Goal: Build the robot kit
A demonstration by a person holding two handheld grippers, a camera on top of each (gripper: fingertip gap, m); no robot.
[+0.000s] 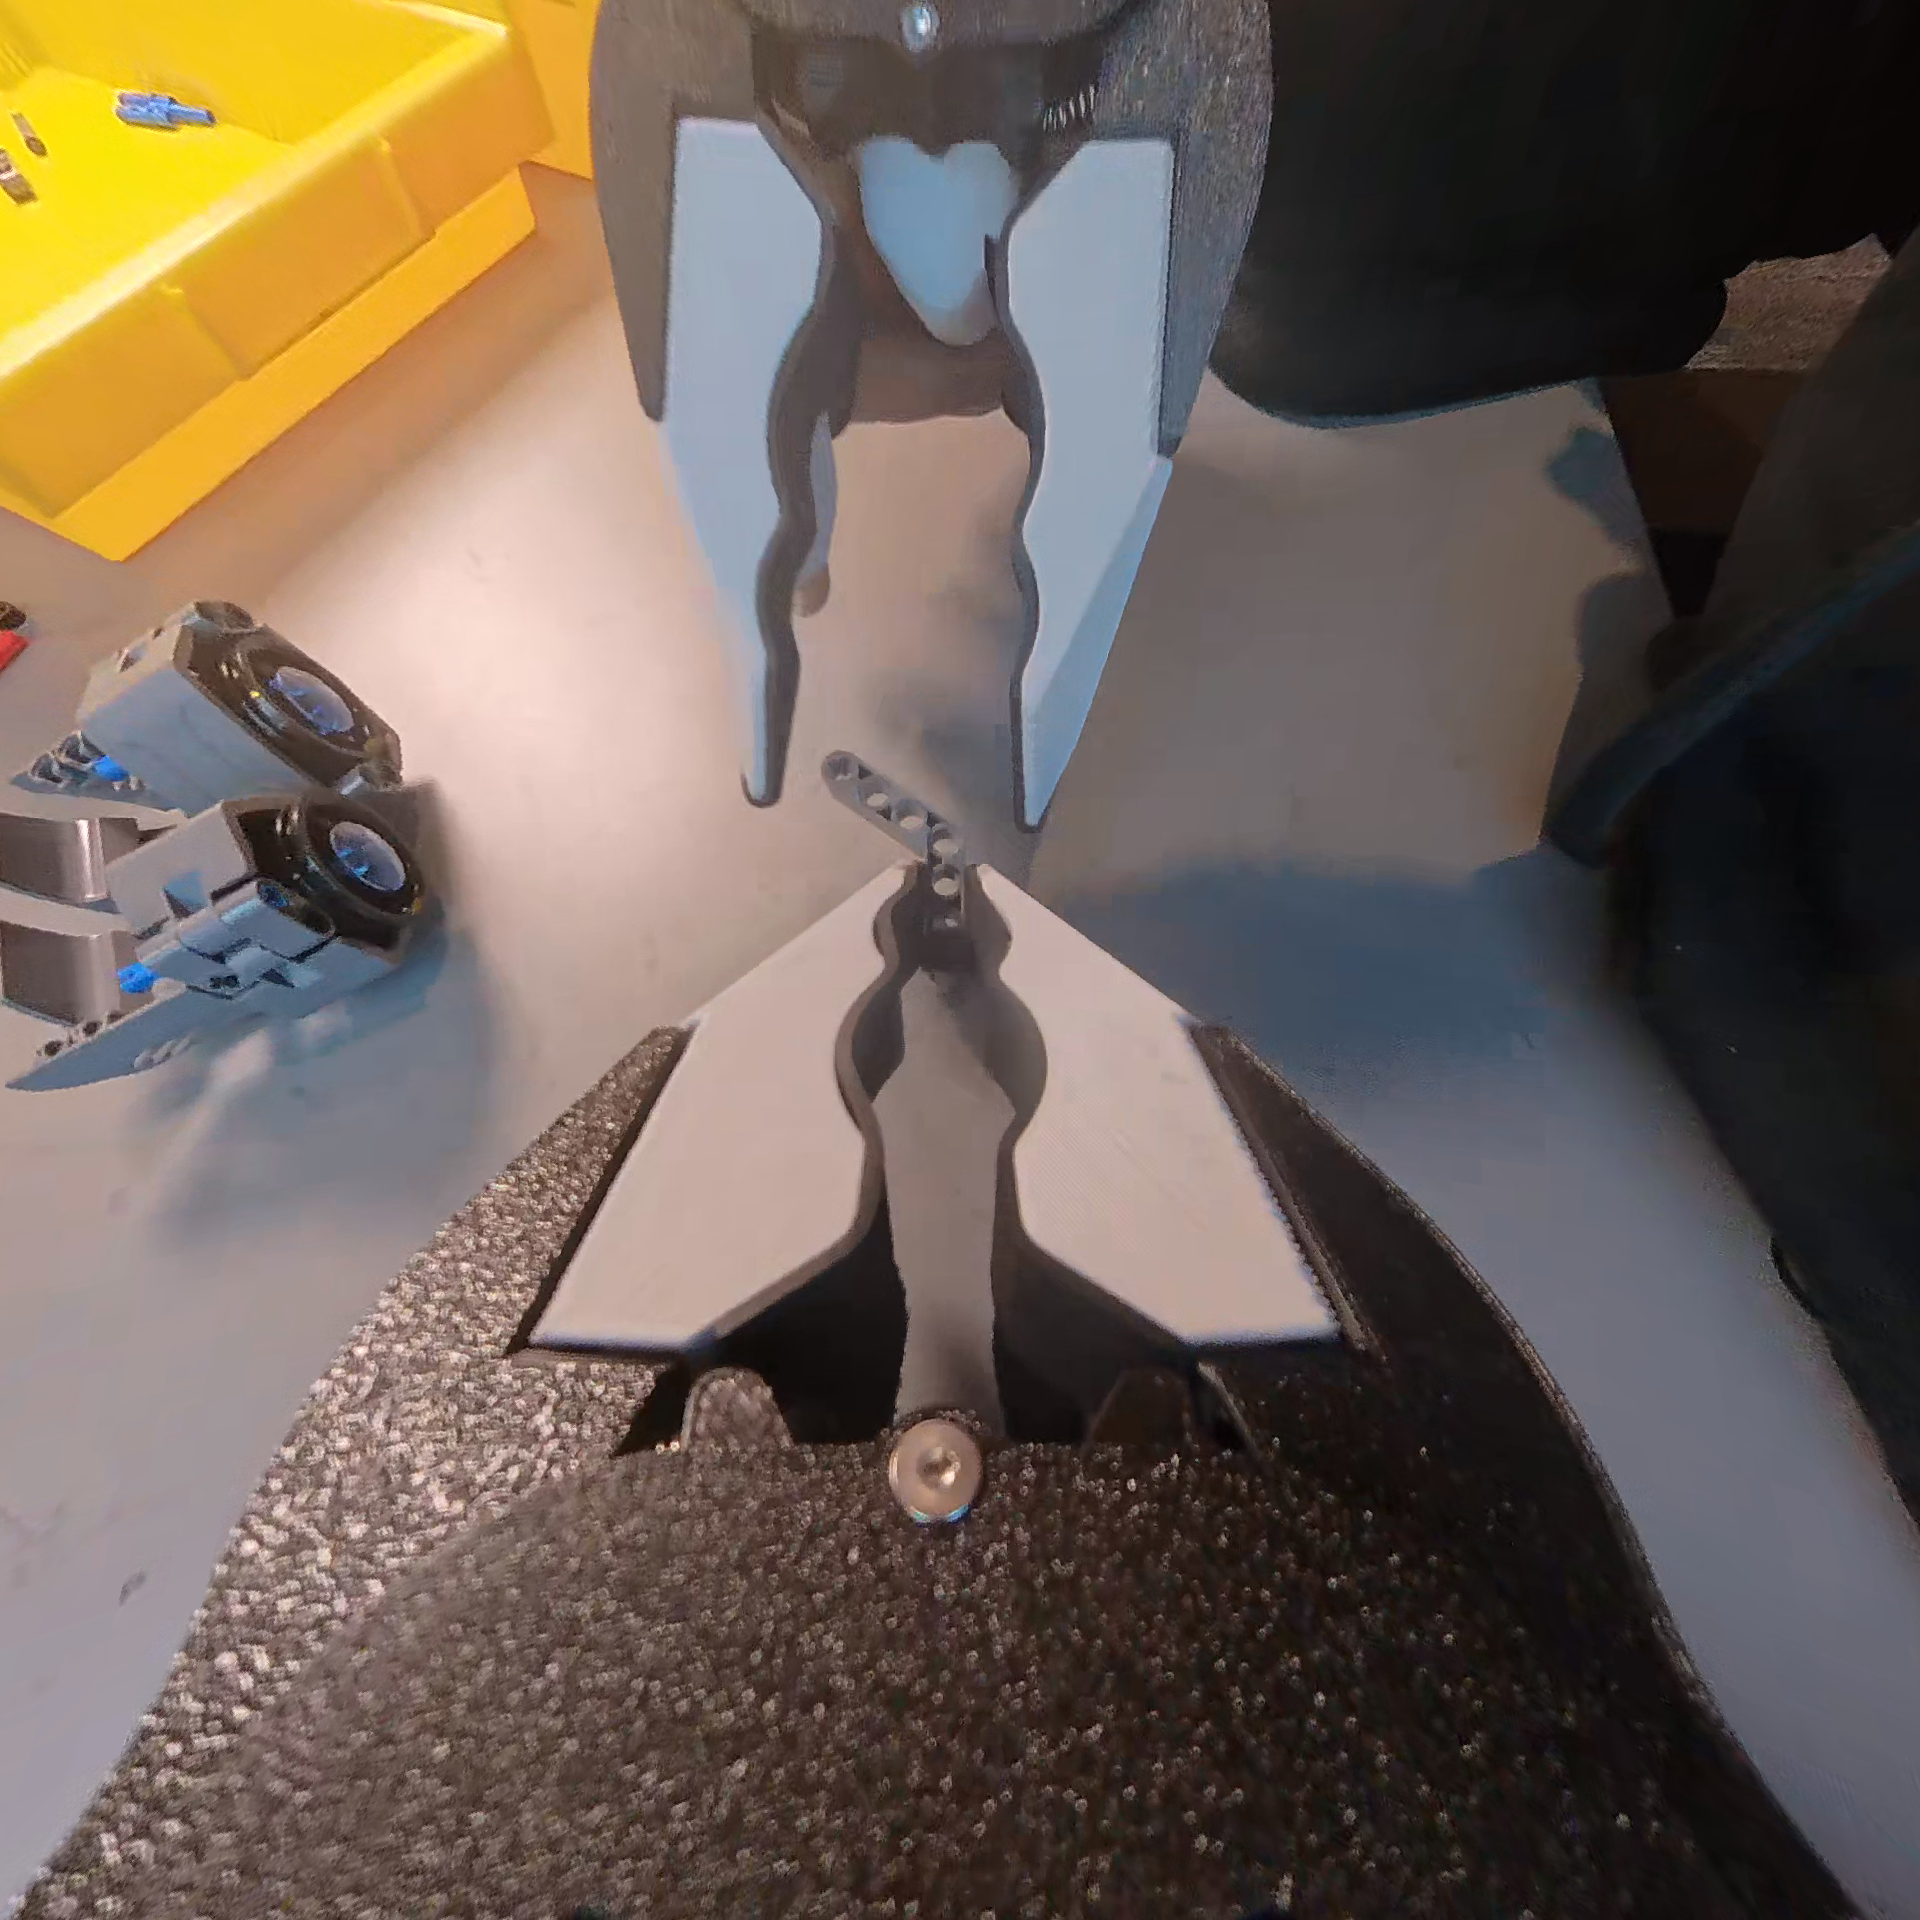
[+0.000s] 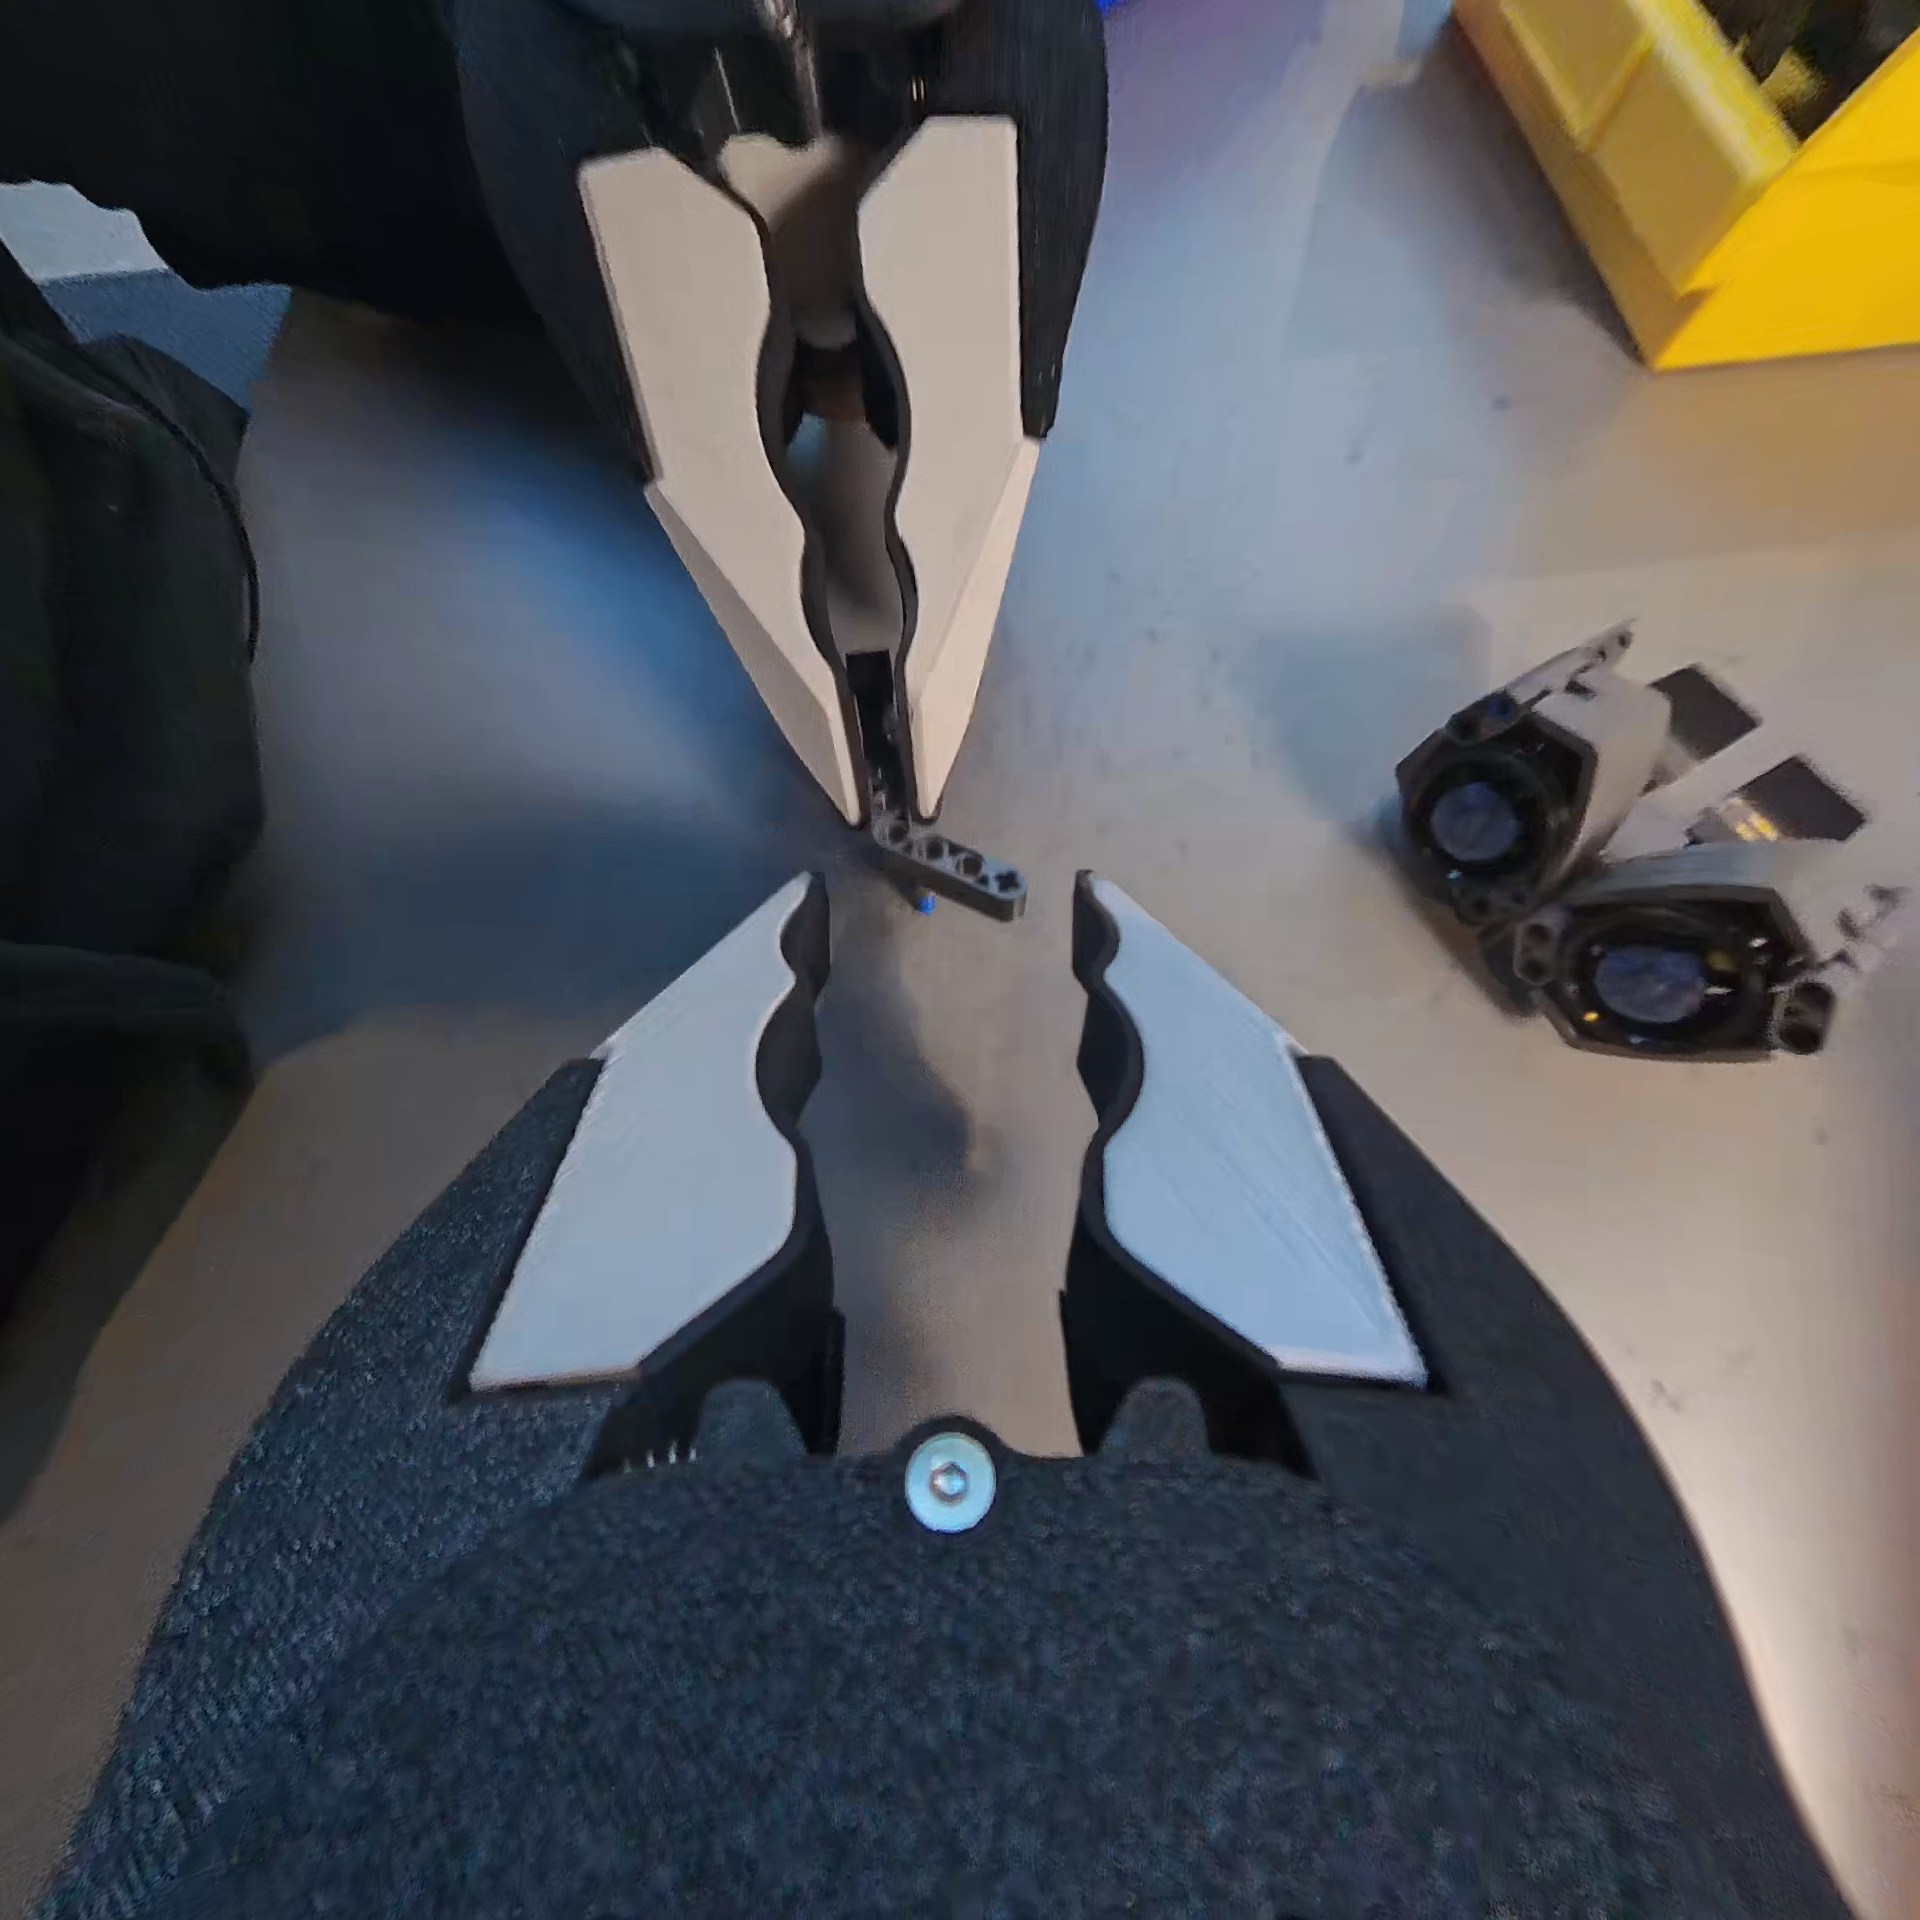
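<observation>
Left gripper (image 1: 940, 883) pinched bent grey beam (image 1: 904, 821) at its tips; right gripper (image 2: 951, 883) gaped empty nearby. Shallow grip risked twisting loose.

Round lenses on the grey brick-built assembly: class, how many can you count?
2. Both on the table beside the grippers: one lens farther from the left gripper, the other lens nearer. None seems hidden.

Two grippers — speckled black bodies, pale grey wavy-edged fingers (image 2: 665, 1174), a silver screw (image 2: 948, 1484) each.

no readable text, labels, numbers or signs anywhere
</observation>
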